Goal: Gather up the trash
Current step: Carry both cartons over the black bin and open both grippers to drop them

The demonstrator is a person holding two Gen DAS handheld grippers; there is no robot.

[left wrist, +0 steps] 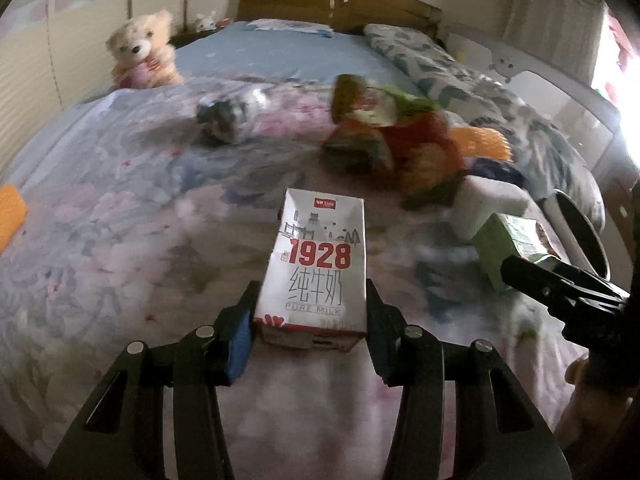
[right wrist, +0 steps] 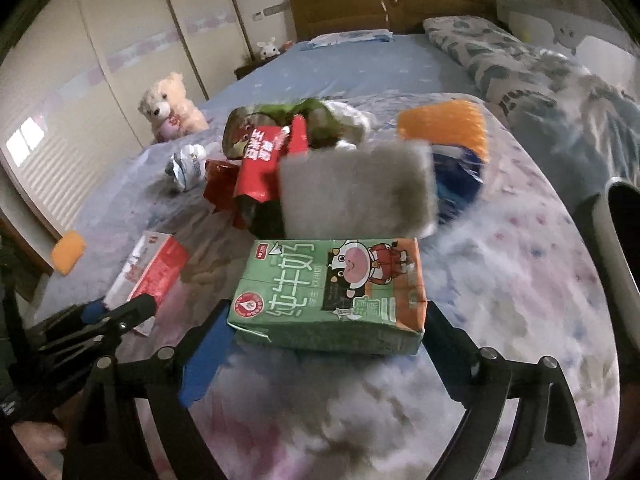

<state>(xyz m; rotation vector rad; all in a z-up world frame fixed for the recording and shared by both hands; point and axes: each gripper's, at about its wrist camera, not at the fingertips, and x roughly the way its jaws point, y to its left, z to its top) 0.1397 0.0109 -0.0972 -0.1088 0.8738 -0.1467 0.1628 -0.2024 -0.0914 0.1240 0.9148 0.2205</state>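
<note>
1. My left gripper (left wrist: pixel 310 312) pinches the white milk carton (left wrist: pixel 316 264) by its sides, above the floral bedspread (left wrist: pixel 120 240).
2. My right gripper (right wrist: pixel 324 328) pinches the green milk carton (right wrist: pixel 332 284) lengthwise, just right of the white carton, near the wrapper pile (right wrist: pixel 264 152).
</note>
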